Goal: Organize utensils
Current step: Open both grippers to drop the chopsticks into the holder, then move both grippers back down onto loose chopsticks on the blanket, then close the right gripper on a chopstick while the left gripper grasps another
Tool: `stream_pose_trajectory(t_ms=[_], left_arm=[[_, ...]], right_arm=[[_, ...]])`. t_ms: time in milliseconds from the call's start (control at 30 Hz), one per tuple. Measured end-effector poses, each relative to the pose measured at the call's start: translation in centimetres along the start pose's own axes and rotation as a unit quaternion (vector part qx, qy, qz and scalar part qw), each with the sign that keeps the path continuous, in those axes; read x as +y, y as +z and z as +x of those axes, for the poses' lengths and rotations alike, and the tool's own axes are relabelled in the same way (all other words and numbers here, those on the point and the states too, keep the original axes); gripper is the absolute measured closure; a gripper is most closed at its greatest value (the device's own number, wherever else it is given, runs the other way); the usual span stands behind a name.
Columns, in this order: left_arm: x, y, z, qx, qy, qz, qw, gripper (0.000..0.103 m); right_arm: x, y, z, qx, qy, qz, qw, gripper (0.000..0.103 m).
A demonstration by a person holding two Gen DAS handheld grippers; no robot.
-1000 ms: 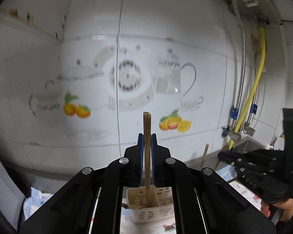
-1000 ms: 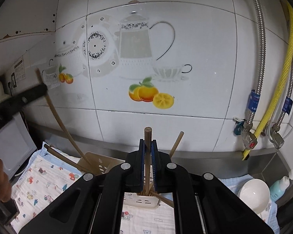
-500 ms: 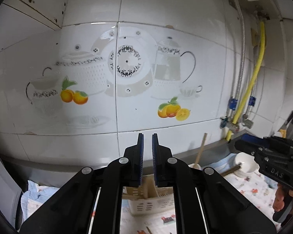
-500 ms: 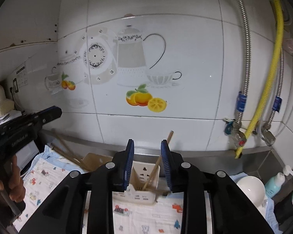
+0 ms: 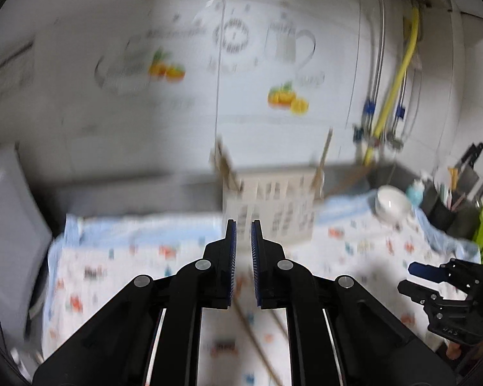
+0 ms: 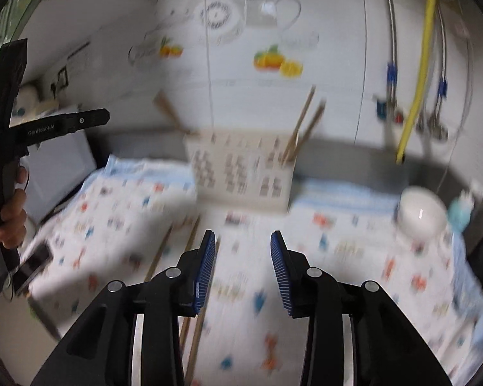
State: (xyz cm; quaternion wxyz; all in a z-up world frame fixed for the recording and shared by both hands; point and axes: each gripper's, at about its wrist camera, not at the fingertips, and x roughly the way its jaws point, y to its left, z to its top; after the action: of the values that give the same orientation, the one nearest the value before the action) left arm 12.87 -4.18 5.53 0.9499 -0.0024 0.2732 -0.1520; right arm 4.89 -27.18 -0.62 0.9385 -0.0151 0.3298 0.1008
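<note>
A cream slotted utensil holder (image 5: 270,209) stands at the back of the cloth, also in the right wrist view (image 6: 241,167), with several wooden chopsticks (image 6: 301,125) leaning in it. More chopsticks (image 6: 190,247) lie loose on the cloth; two show under my left gripper (image 5: 257,344). My left gripper (image 5: 243,225) is empty, jaws a narrow gap apart, above the cloth in front of the holder. My right gripper (image 6: 243,236) is open and empty, also seen at the right of the left view (image 5: 441,281). Both views are blurred.
A patterned cloth (image 6: 354,257) covers the counter. A white bowl (image 6: 421,214) and a teal bottle (image 6: 460,212) sit at the right. Dark utensil pots (image 5: 447,206) stand at the far right. A grey appliance (image 5: 6,225) is at the left. Hoses (image 6: 418,64) hang on the tiled wall.
Both grippers let go of their chopsticks, which now stand in the holder. Both have pulled back and tilted down toward the cloth. The right jaws opened wider.
</note>
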Motion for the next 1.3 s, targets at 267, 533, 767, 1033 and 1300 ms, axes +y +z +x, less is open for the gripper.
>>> stream_pose_trajectory(t_ms=[267,533,767,1033,1300], left_arm=[[1.2,-10.2,0.4,0.093,-0.005,-0.043,0.9948,0.094],[0.7,-16.6,1.3,0.155,-0.033,-0.089,0.9834,0.094],[-0.8,-19.0,2.1,0.188,-0.050,-0.090,0.9767,0.093],[-2.2,-19.1,2.5,0.190,-0.057,-0.087,0.9763,0.063],[-3.6,-19.5,3.6,0.190,-0.043,-0.075,0.9780,0.066]], right_arm=[[3.3,-9.0,1.5,0.070,0.013,0.016,0.997,0.079],[4.5,-11.7,3.6,0.098,0.010,0.024,0.995,0.085],[4.8,-11.7,4.4,0.099,-0.004,0.009,0.995,0.088],[4.0,-11.8,4.2,0.094,-0.005,0.017,0.995,0.097],[3.1,-12.1,3.8,0.092,-0.013,0.030,0.995,0.097]])
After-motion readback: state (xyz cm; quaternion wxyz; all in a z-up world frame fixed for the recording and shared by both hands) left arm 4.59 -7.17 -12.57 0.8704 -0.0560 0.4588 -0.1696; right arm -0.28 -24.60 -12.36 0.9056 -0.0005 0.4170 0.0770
